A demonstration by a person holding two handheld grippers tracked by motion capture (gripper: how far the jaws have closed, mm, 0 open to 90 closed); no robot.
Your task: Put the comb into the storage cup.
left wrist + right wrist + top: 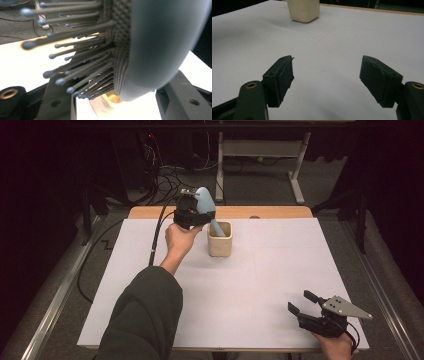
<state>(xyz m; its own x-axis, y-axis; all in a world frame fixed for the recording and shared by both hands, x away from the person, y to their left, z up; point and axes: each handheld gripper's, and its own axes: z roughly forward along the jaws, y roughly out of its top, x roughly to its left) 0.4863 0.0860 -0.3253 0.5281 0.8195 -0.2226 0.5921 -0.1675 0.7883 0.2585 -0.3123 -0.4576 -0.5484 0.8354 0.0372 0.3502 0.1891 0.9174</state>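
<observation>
1. Currently the left tool point(196, 212) is clamped on the head of a pale blue hairbrush point(204, 201), just behind and above the cream square cup point(220, 239). In the left gripper view the bristles point(75, 62) fan out to one side and the smooth back point(160, 45) fills the other, so the grip is across the head's thickness.
2. The brush handle point(217, 227) slants down into the cup's mouth; the head stays outside, above the rim. Judgement: holding by the head leaves the handle free to go in first, so the brush can stand head-up in the cup.
3. The cup stands upright on the white sheet of the table point(280, 285), unsupported by either tool.
4. The right tool point(302, 303) rests well in front of and to the right of the cup, jaws wide with nothing between them. Judgement: parked clear of the insertion, available to steady the cup if it tips.
</observation>
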